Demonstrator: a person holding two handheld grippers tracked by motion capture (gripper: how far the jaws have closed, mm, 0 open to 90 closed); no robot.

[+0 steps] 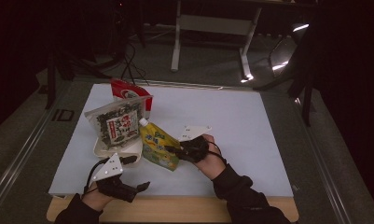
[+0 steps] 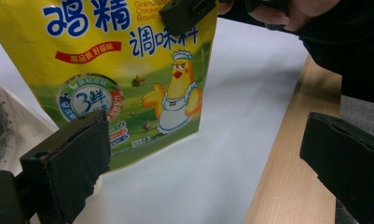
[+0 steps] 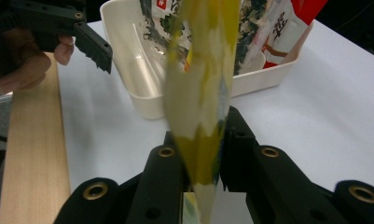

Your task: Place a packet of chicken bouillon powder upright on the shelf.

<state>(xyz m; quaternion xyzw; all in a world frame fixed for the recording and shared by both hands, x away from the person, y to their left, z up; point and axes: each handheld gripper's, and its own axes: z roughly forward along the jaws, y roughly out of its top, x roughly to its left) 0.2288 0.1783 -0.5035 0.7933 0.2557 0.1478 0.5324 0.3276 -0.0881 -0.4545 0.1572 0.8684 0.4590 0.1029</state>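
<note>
A yellow-green chicken bouillon pouch (image 1: 159,146) with a white cap is held upright over the white mat, its bottom edge at the mat. My right gripper (image 1: 172,149) is shut on the pouch's right edge; in the right gripper view the pouch (image 3: 199,107) stands edge-on between the jaws of that gripper (image 3: 198,158). My left gripper (image 1: 140,187) hovers open near the table's front edge, just left of the pouch. In the left gripper view the pouch's printed face (image 2: 124,74) fills the upper left, beyond the wide-apart jaws.
A white tray (image 1: 100,150) left of the pouch holds a clear seaweed bag (image 1: 117,123) and a red packet (image 1: 127,91). The white mat (image 1: 240,135) covers most of the wooden table (image 1: 184,210). Table legs and cables stand beyond the far edge.
</note>
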